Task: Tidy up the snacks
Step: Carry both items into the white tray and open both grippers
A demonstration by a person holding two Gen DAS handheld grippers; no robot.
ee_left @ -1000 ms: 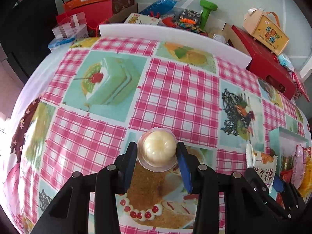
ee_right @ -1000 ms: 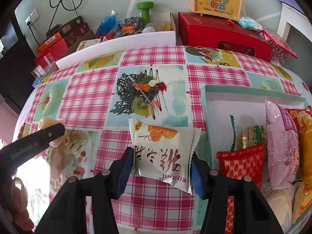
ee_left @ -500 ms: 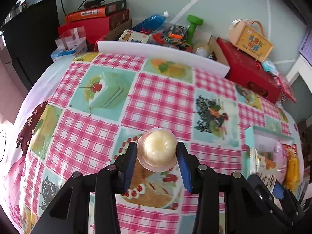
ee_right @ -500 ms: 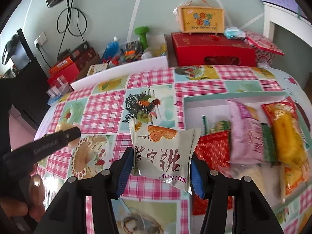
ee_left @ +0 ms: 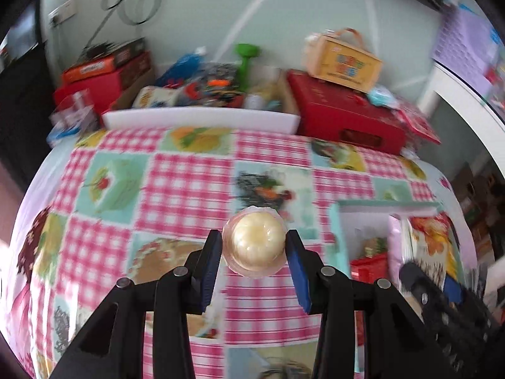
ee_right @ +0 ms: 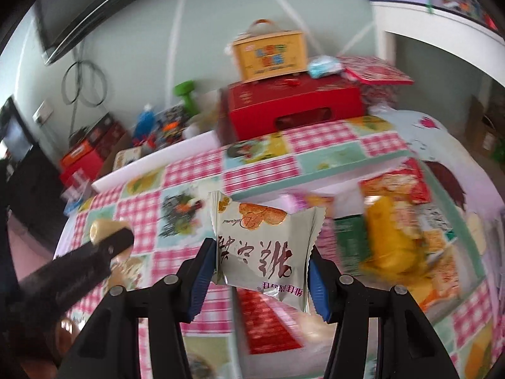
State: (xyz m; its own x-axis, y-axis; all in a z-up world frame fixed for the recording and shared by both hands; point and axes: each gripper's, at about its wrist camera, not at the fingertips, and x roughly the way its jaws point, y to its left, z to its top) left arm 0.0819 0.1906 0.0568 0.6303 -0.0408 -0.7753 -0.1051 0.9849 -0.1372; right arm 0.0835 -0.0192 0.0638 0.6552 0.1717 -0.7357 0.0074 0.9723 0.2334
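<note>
Cream-coloured and domed, the jelly cup (ee_left: 255, 242) sat at the lower centre of the left wrist view, pinched on both sides by the blue pads of the left tongs (ee_left: 254, 249) and held above the checked tabletop (ee_left: 189, 183). At the lower centre of the right wrist view the right tongs (ee_right: 263, 267) were pressed against a white snack packet (ee_right: 266, 246) with an orange biscuit picture and dark characters, gripping it by its two side edges, clear of the cloth. To the right in both views lay a shallow teal-edged box (ee_right: 344, 165) on the tabletop, already filled with packets: a yellow-orange bag (ee_right: 389, 240), a red packet (ee_right: 268, 325) below the white one, and a pink bag (ee_left: 398, 246). The white packet hung over the box's left part. At the left edge of the right wrist view the left tongs showed as a dark arm carrying the cup. Along the upper edge of the cloth stood a red carton (ee_right: 293, 107) with a yellow handled box (ee_right: 271, 53) on top; much of this was blurred.
</note>
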